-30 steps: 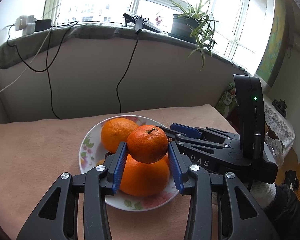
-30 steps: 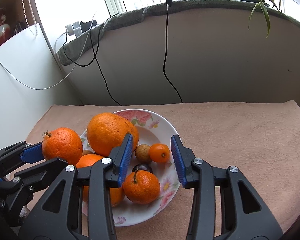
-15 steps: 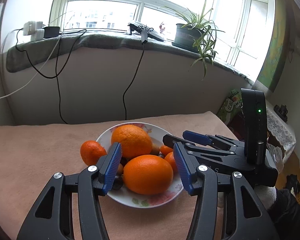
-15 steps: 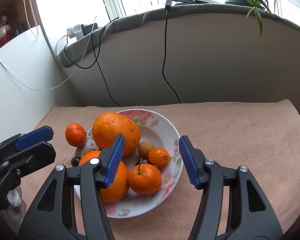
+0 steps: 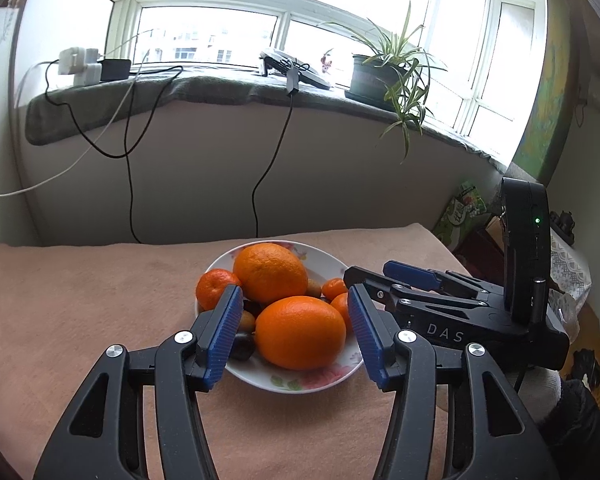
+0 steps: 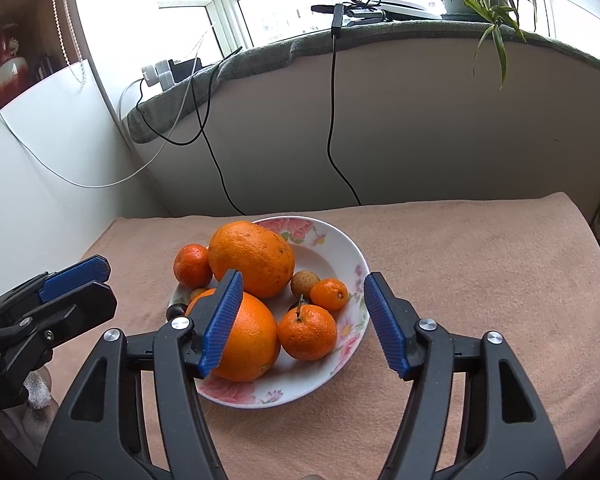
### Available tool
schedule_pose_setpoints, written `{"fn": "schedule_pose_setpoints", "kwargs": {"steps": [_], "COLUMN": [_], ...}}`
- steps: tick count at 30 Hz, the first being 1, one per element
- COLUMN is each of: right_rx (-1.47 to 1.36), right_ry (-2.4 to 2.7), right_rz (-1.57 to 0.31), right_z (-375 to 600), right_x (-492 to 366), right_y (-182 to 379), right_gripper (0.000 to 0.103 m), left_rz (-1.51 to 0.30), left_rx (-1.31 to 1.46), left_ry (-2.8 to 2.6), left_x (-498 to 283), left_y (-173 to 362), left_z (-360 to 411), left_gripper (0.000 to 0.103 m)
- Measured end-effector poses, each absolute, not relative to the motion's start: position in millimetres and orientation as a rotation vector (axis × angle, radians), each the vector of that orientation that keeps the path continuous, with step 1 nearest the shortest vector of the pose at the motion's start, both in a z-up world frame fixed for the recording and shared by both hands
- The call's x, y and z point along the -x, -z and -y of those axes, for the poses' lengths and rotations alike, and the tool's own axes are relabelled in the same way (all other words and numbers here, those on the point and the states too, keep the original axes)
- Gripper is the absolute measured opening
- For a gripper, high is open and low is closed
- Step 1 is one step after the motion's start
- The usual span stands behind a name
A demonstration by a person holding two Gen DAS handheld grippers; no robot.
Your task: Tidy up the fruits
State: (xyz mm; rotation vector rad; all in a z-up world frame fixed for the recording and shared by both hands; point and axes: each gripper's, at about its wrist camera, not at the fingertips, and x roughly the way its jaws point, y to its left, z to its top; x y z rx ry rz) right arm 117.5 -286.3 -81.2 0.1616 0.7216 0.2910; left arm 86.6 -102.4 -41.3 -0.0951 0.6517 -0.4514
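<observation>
Both tools empty, jaws apart: left gripper point(image 5: 294, 332) and right gripper point(image 6: 304, 322) hover at the plate's point(image 6: 356, 264) near rim. Fruit sits piled on the plate. Risk: the small mandarin point(image 6: 193, 265) perches on the far-left rim against the big orange point(image 6: 252, 258); a nudge likely rolls it off. The near mandarin's point(image 6: 307, 332) stem points up, toward the window; long axis roughly level.
</observation>
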Motion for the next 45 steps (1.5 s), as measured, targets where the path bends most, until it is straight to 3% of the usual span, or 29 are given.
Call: {"fn": "schedule_pose_setpoints", "kwargs": {"steps": [12, 15, 17, 19, 45], "right_rx": [-0.124, -0.109, -0.108, -0.104, -0.038], "right_ry": [-0.281, -0.273, -0.268, -0.262, -0.167], "right_rz": [-0.683, -0.668, -0.649, -0.639, -0.609], "right_z": [276.9, 274.7, 274.1, 273.5, 272.3], "right_x": [-86.8, -77.0, -69.2, -62.5, -24.6], "right_y": [64.0, 60.0, 57.3, 54.8, 51.8], "right_gripper": [0.069, 0.076, 0.089, 0.09, 0.093], "left_rz": [-0.646, -0.645, -0.642, -0.634, -0.634], "left_rx": [0.086, 0.084, 0.079, 0.07, 0.038], "left_ry": [0.403, 0.377, 0.354, 0.324, 0.212], "left_x": [-63.8, -58.1, -53.7, -48.6, -22.3], "left_y": [41.7, 41.7, 41.9, 42.3, 43.4], "left_z": [84.7, 79.6, 75.5, 71.3, 62.2], "left_gripper": [0.07, 0.073, 0.076, 0.08, 0.081]}}
